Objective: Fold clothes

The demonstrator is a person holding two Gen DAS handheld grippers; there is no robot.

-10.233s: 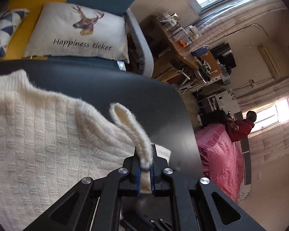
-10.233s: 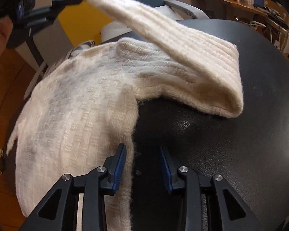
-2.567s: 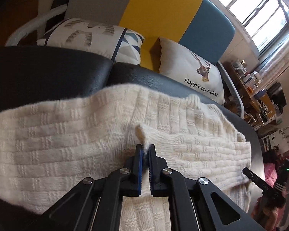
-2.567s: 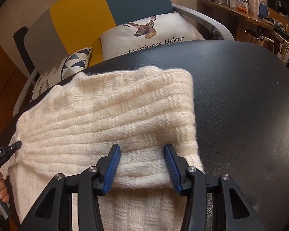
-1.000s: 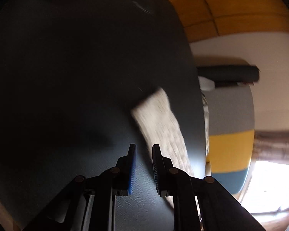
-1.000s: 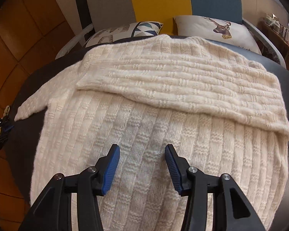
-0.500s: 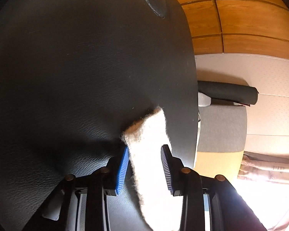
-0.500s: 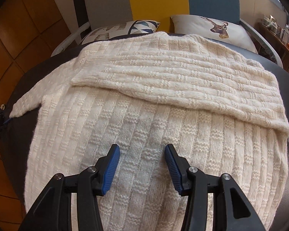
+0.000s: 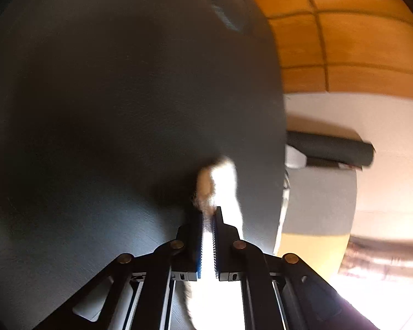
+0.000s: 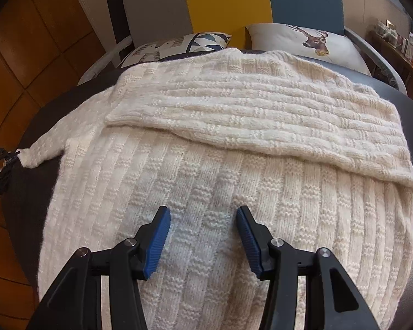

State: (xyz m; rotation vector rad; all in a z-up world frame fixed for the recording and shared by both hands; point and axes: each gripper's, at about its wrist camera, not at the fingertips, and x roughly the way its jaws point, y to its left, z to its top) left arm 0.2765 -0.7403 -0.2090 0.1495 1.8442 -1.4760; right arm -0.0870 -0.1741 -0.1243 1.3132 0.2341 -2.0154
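Left gripper (image 9: 207,214) pinches sweater (image 10: 220,178) cuff (sleeve stretched sideways).

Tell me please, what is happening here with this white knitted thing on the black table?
A person with a gripper in each hand is folding a cream knitted sweater spread on a black table. One sleeve already lies folded across the body. The left gripper is shut on the cuff of the other sleeve, which stretches out to the side. The right gripper is open above the lower part of the sweater and holds nothing.
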